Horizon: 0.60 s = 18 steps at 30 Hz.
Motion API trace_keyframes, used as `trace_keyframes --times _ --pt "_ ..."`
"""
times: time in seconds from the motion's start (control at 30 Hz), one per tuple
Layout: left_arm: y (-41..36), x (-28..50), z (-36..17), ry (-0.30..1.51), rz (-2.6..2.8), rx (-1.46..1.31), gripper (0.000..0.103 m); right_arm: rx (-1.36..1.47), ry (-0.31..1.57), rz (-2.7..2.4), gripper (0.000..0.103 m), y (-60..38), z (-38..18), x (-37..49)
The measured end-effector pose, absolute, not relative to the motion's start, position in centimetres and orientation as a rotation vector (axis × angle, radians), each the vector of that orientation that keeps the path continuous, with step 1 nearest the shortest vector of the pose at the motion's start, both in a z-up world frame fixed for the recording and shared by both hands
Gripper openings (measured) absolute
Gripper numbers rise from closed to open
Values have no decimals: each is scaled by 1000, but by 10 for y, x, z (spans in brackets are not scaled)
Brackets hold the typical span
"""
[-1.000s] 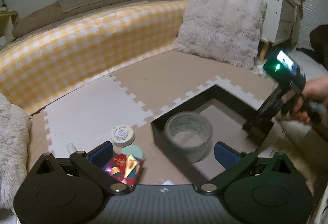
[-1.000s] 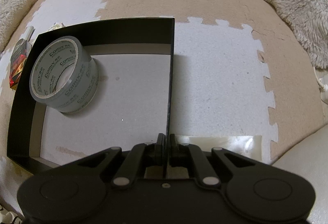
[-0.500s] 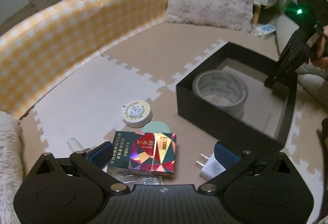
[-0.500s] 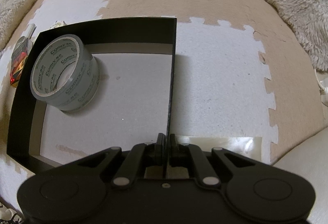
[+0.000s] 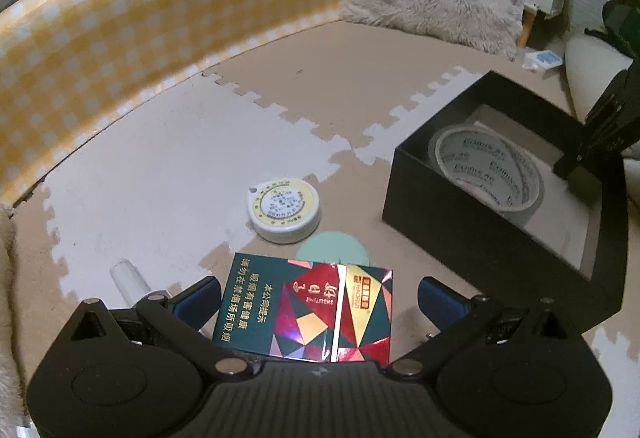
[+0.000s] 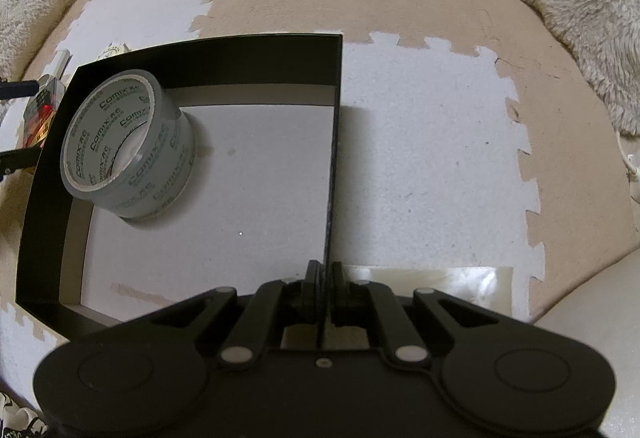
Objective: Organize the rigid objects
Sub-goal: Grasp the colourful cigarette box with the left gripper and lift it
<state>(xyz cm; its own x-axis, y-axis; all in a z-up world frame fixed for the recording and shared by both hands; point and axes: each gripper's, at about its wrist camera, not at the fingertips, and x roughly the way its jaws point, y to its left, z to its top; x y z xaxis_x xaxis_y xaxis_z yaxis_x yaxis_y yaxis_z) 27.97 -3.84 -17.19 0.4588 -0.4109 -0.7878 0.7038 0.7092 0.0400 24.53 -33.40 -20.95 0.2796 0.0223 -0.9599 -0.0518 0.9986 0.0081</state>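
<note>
Between the spread jaws of the left gripper (image 5: 318, 296) the cigarette pack (image 5: 304, 312) now lies framed, unlike a second ago, ready for grasping; the right gripper (image 6: 325, 292) stays clamped on the black box (image 6: 334, 141) wall.

Left gripper (image 5: 318, 296): matte black body, ribbed centre panel, round embossed discs on both sides, silver pivot screws on linkage arms, blue pads (image 5: 440, 300) on fingers. Right gripper (image 6: 324, 278): same black build, silver pivot screws, small centre screw, black fingers (image 6: 311, 280).
</note>
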Motion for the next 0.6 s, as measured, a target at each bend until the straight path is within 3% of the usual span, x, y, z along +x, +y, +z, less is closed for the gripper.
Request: trace_keyframes --times 0.17,0.6 --pt "-37 280 -169 841 -633 368 90 -28 1286 50 5 -334 -209 245" --pt "-44 269 -137 871 -424 204 88 -25 1286 50 5 -334 -209 245"
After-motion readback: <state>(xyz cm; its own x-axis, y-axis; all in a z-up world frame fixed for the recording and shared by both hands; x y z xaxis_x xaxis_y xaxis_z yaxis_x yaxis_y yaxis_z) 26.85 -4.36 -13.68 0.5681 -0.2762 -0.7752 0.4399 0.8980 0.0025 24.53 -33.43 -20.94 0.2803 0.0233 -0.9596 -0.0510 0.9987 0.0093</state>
